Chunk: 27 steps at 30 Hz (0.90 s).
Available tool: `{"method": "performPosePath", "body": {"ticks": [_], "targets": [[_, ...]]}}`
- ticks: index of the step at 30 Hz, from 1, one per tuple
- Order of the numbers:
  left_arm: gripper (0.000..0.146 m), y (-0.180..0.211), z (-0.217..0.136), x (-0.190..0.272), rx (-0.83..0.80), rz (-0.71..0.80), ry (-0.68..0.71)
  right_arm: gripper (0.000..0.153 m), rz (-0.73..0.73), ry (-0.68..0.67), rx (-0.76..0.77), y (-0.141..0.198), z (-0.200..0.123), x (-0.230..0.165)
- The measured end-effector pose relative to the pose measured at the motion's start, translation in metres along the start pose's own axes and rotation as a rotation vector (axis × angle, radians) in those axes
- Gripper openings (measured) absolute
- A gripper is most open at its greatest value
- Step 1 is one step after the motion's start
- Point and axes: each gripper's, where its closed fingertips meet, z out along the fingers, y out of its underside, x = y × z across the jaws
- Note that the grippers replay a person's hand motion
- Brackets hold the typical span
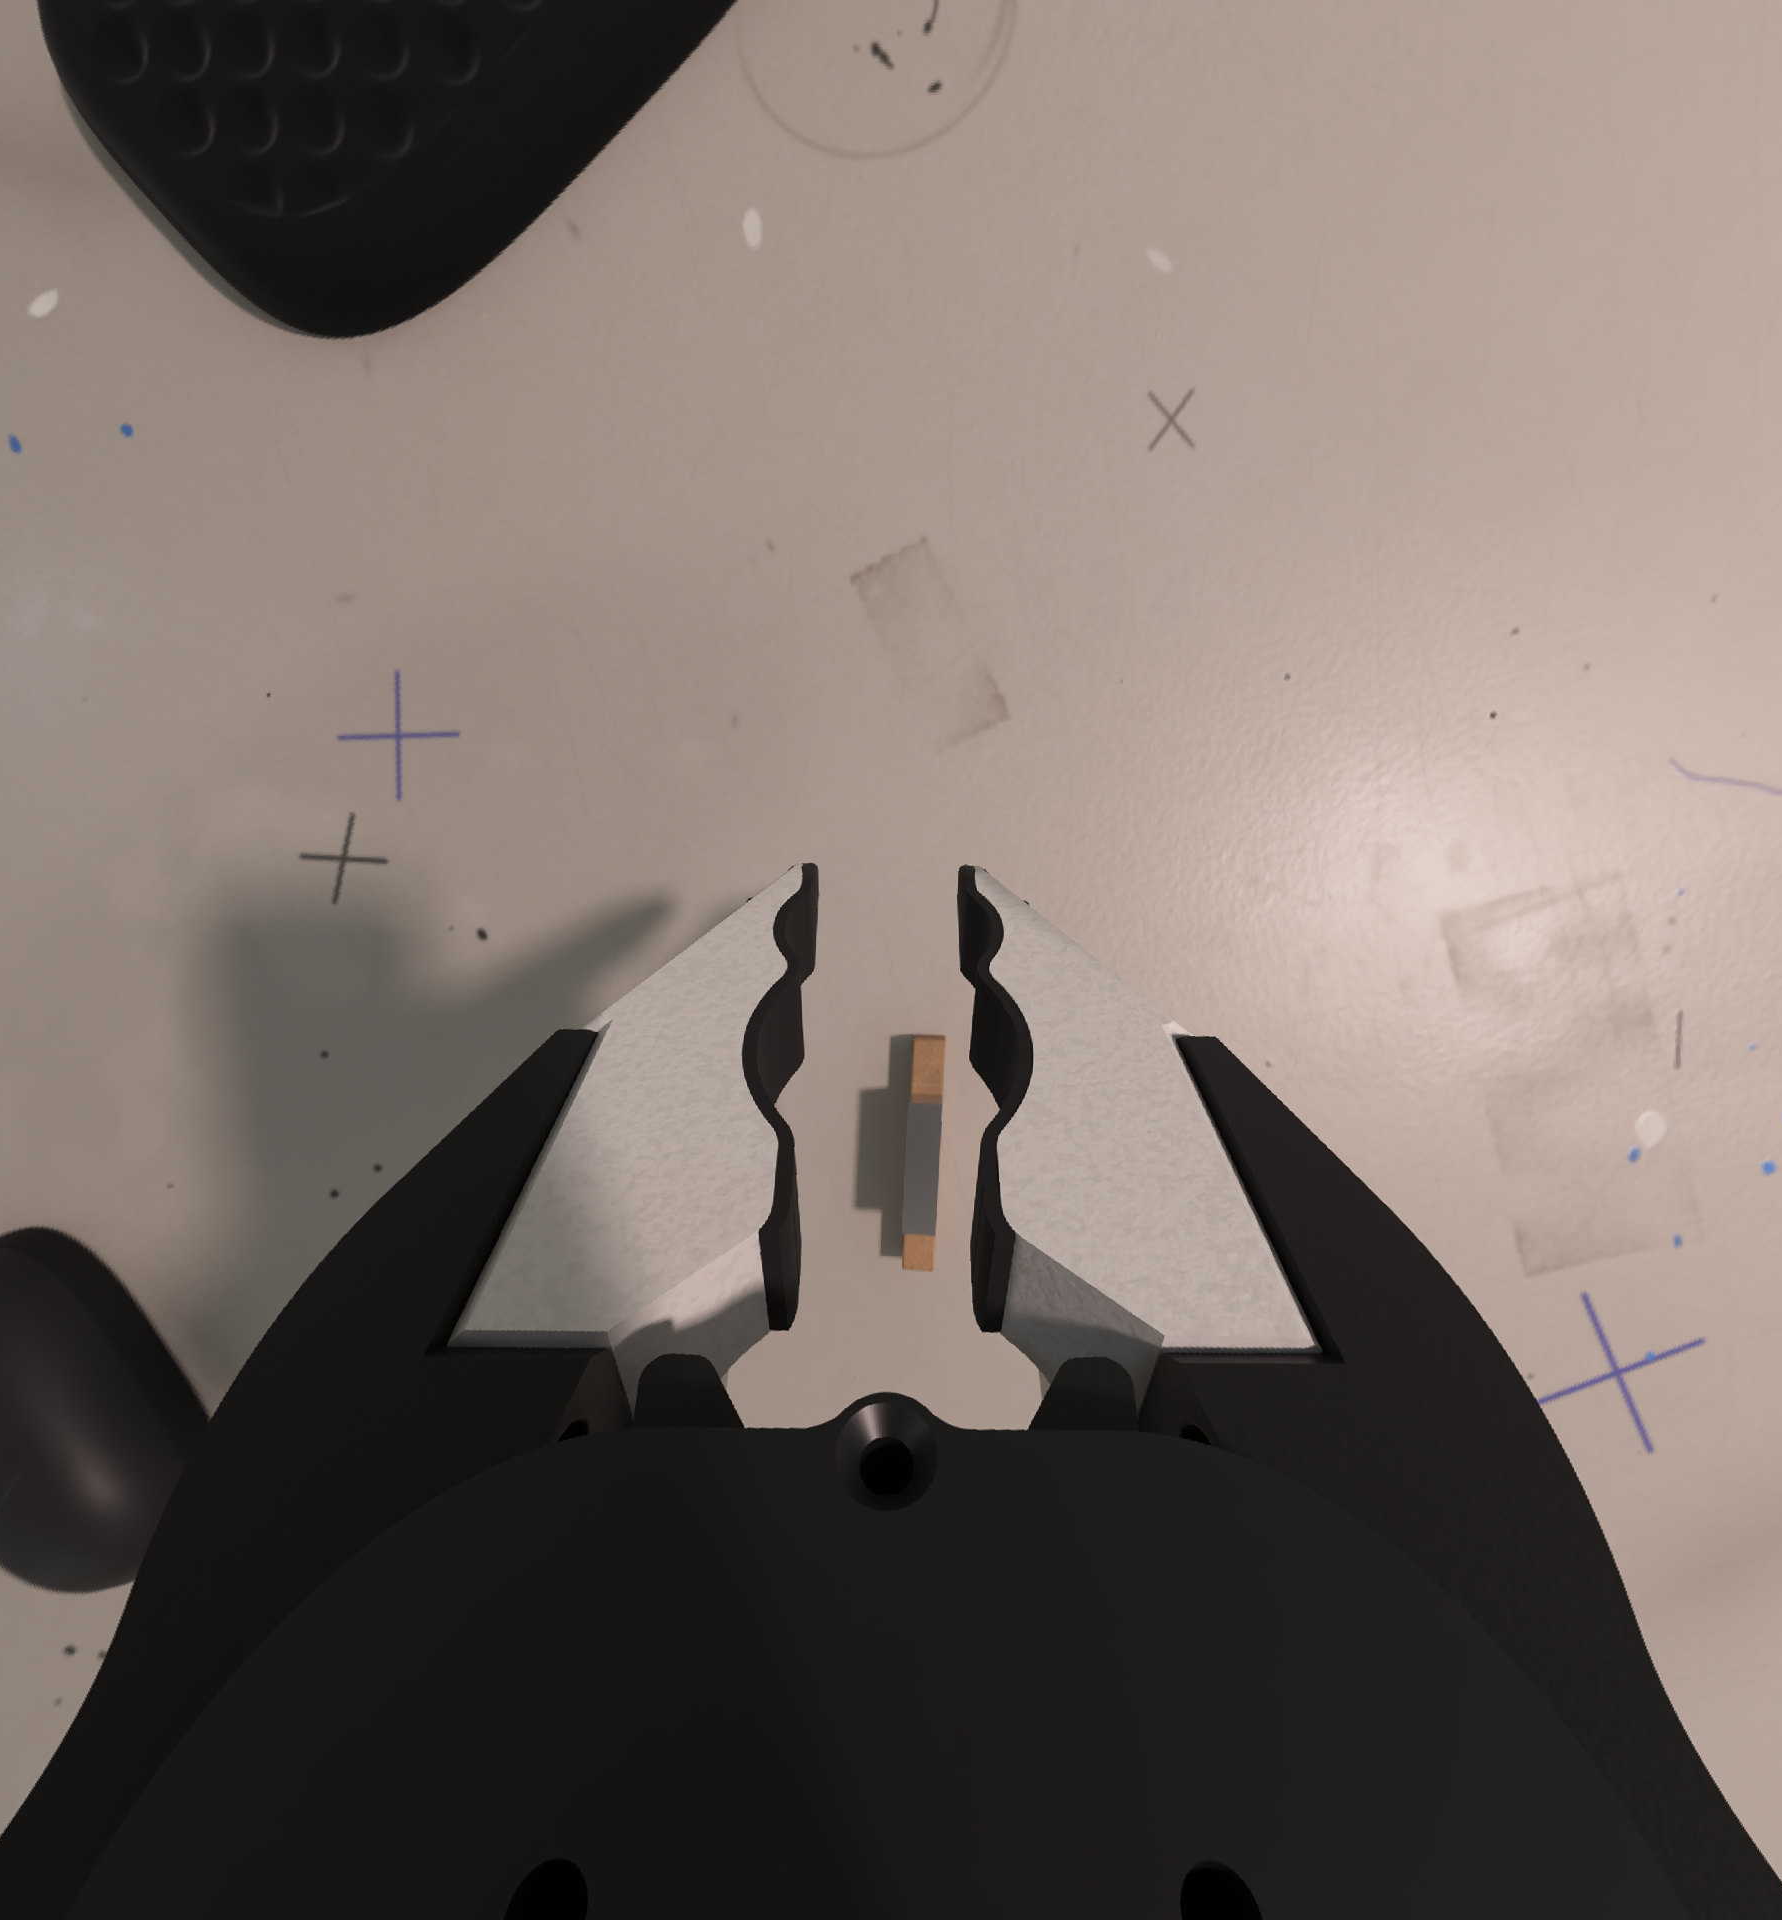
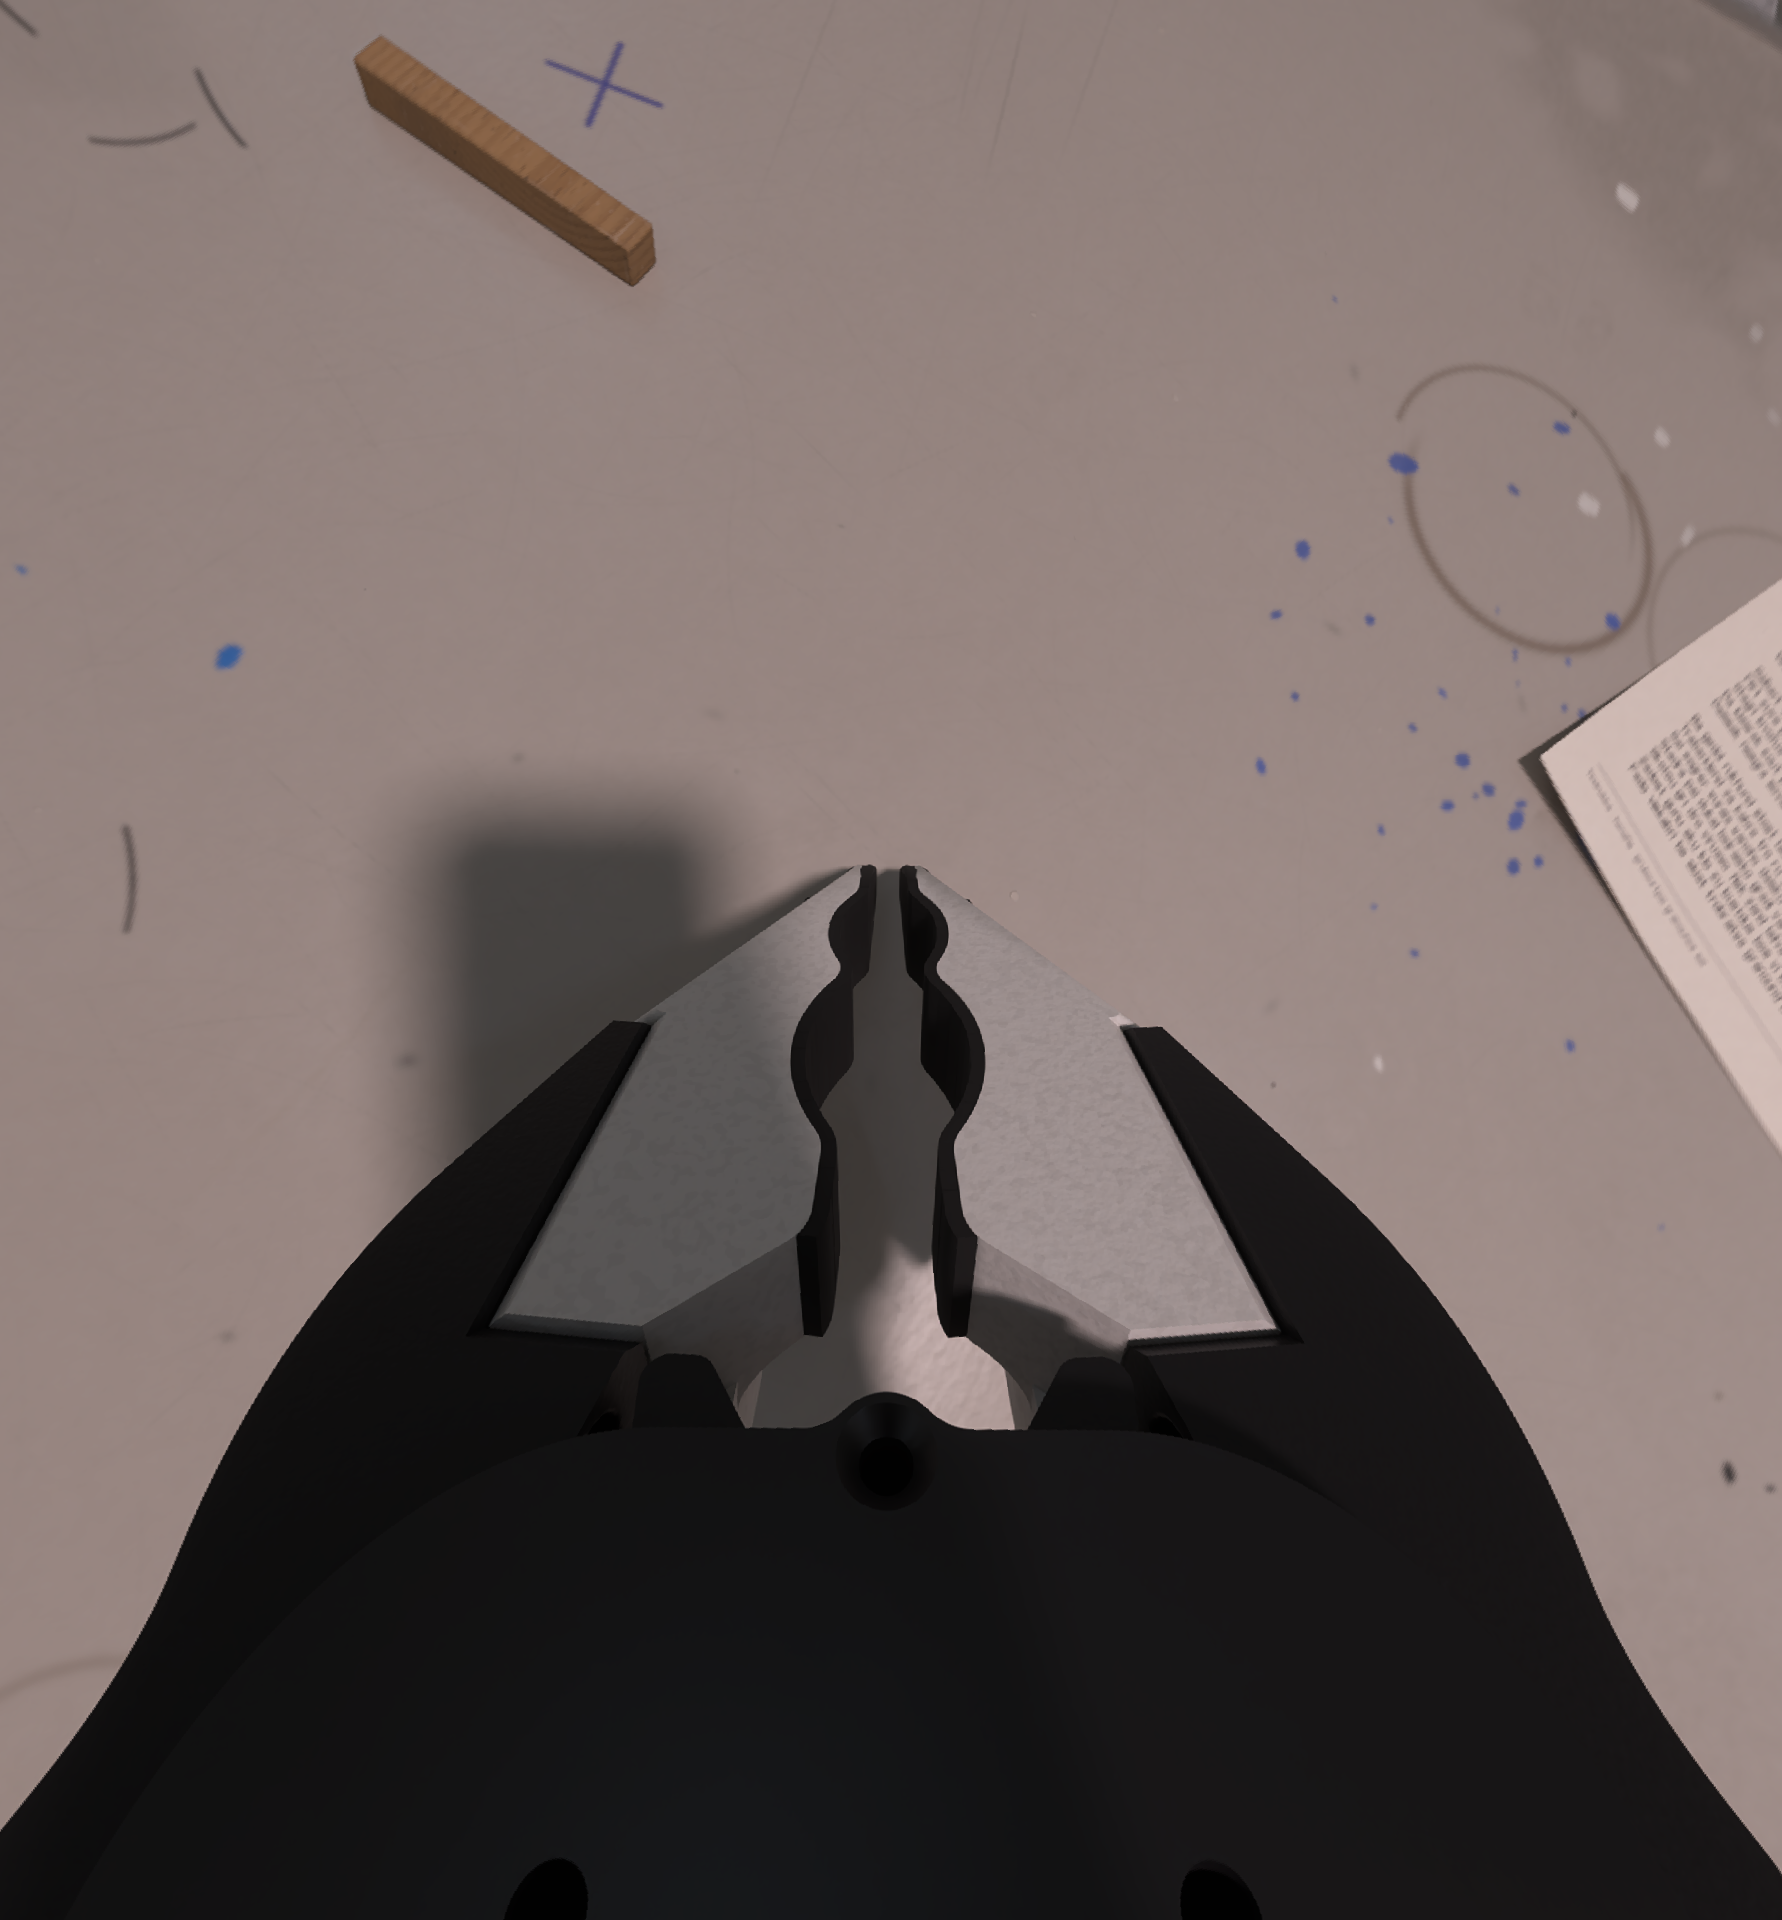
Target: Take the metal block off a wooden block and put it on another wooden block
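Observation:
In the left wrist view a grey metal block (image 1: pixel 920 1169) lies on a thin wooden block (image 1: pixel 926 1067) whose ends stick out at both ends of it. They lie on the table far below, seen between the fingers of my left gripper (image 1: pixel 887 878), which is open and empty. In the right wrist view a second wooden block (image 2: pixel 505 158) lies bare on the table at the upper left, far ahead of my right gripper (image 2: pixel 885 876), which is shut and empty.
A black keyboard-like object (image 1: pixel 347 135) lies at the upper left and a black mouse (image 1: pixel 45 1413) at the lower left of the left wrist view. A printed sheet of paper (image 2: pixel 1739 862) lies at the right of the right wrist view. The table bears pen crosses and paint specks.

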Motion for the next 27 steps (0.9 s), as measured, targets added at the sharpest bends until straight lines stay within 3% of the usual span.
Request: {"method": "performPosePath", "body": {"ticks": [5, 11, 22, 27], "targets": [[0.031, -0.003, 0.006, -0.005, -0.031, -0.015, -0.013, 0.007, 0.052, -0.02, 0.0, 0.003, -0.002, 0.002], [0.025, 0.019, 0.0, 0.002, -0.14, 0.008, 0.008, 0.007, 0.034, -0.014, 0.008, 0.001, -0.001, 0.002], [0.05, 0.065, -0.015, 0.019, -0.297, -0.168, 0.131, 0.006, -0.013, 0.003, -0.009, 0.0, 0.0, 0.0], [0.052, 0.079, -0.009, 0.022, -0.343, -0.199, 0.179, 0.005, 0.007, -0.021, 0.014, -0.002, 0.002, -0.002]]}}
